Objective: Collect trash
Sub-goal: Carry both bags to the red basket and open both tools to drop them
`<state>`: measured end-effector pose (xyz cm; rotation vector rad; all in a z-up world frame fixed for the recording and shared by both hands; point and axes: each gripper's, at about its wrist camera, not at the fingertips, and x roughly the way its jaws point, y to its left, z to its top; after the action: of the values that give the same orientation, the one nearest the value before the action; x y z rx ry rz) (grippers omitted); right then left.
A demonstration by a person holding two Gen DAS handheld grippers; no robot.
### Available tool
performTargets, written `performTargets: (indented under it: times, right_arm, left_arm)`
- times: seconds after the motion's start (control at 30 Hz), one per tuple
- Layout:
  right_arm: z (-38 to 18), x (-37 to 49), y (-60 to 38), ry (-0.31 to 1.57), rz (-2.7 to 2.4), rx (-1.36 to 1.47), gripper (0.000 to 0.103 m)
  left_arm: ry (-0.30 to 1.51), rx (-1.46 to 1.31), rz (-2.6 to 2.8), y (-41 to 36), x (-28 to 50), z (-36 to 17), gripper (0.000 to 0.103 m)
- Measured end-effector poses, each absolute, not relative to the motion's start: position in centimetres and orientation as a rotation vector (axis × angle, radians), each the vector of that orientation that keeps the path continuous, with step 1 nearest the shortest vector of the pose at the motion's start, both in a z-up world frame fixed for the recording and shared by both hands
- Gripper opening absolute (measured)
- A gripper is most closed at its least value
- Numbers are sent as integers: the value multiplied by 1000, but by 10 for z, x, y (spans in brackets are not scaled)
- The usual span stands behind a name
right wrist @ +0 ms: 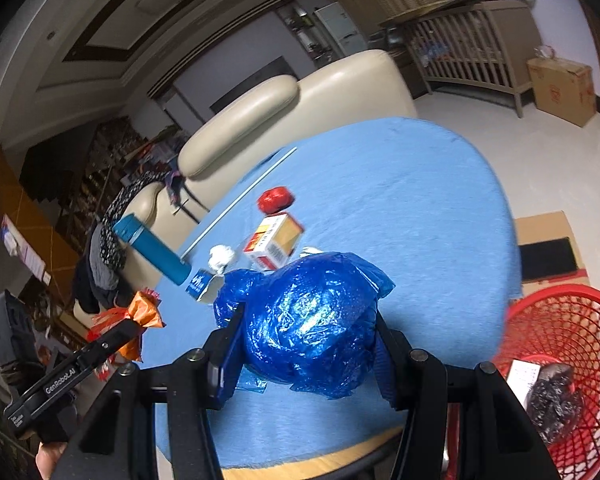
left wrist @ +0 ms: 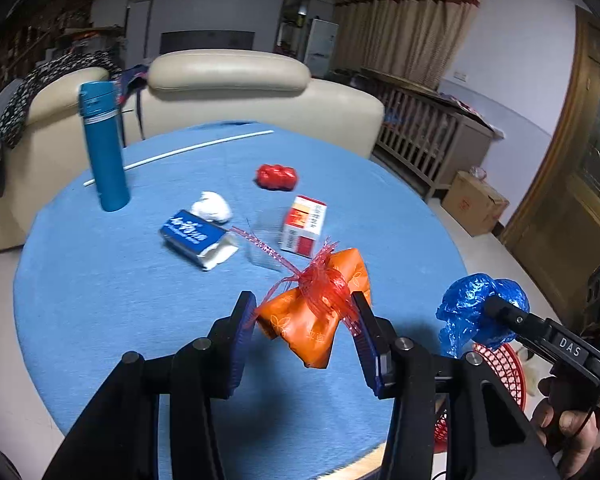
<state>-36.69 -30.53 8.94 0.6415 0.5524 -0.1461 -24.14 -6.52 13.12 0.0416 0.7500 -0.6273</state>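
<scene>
We hold trash in both tongs. Our left tongs [left wrist: 304, 320] pinch an orange packet [left wrist: 312, 324]; our right tongs [right wrist: 308, 344] squeeze a blue plastic bag [right wrist: 308, 320]. Next, drop both into the red basket [right wrist: 580, 320], just right of the right tongs.

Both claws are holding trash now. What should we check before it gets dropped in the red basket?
1. Right claw grips the blue plastic bag: ok.
2. Left claw grips the orange packet with its red mesh: ok.
3. Red basket sits beside the table, with room inside: ok.
4. Blue bag directly over the basket: not ok.
5. All table trash collected: not ok; the crumpled tissue remains.
</scene>
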Motion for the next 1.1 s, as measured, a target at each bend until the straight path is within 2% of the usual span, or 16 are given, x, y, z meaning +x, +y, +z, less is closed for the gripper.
performTargets:
  times: [1.1]
  right_arm:
    - [55, -466, -402, 485, -363, 761, 58]
  left_arm:
    - [770, 270, -859, -204, -311, 115, 49]
